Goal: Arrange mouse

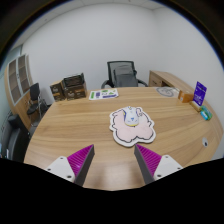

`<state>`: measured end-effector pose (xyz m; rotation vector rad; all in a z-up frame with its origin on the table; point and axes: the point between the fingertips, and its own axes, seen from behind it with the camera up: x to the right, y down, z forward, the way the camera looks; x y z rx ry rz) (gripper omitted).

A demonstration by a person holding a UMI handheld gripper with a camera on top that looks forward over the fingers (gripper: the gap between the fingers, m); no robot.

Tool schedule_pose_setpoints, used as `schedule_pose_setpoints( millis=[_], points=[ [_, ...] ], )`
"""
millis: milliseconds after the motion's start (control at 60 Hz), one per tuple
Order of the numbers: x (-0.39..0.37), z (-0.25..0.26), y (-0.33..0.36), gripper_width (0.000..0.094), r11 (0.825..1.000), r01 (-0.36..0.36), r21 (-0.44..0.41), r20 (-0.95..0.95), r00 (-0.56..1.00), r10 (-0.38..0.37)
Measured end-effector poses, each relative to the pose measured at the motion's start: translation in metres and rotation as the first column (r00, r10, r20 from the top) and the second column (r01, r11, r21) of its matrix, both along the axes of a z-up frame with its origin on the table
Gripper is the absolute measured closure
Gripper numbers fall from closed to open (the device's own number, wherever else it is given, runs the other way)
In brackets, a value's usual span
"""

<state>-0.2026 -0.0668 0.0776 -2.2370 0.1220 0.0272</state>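
Note:
A white mouse [130, 120] lies on a pink and white cloud-shaped mouse mat [131, 128] in the middle of the wooden table [80, 125]. My gripper [113, 158] is open and empty, its two magenta pads [80, 158] spread wide. The mat and mouse lie just ahead of the fingers, a little toward the right finger. Nothing stands between the fingers but bare table.
A black office chair [122, 73] stands beyond the table's far edge. A flat printed item [102, 94] lies at the far side. A purple box [199, 93], a round white thing [186, 96] and a small teal thing [206, 114] sit at the right. Shelves [18, 78] stand at the left wall.

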Motion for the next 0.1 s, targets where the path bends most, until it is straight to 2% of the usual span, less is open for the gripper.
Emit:
schedule_pose_setpoints(
  millis=[100],
  points=[
    [-0.028,0.007,-0.056,0.0107,1.0,0.006,-0.014,-0.024,1.0,-0.006]
  ],
)
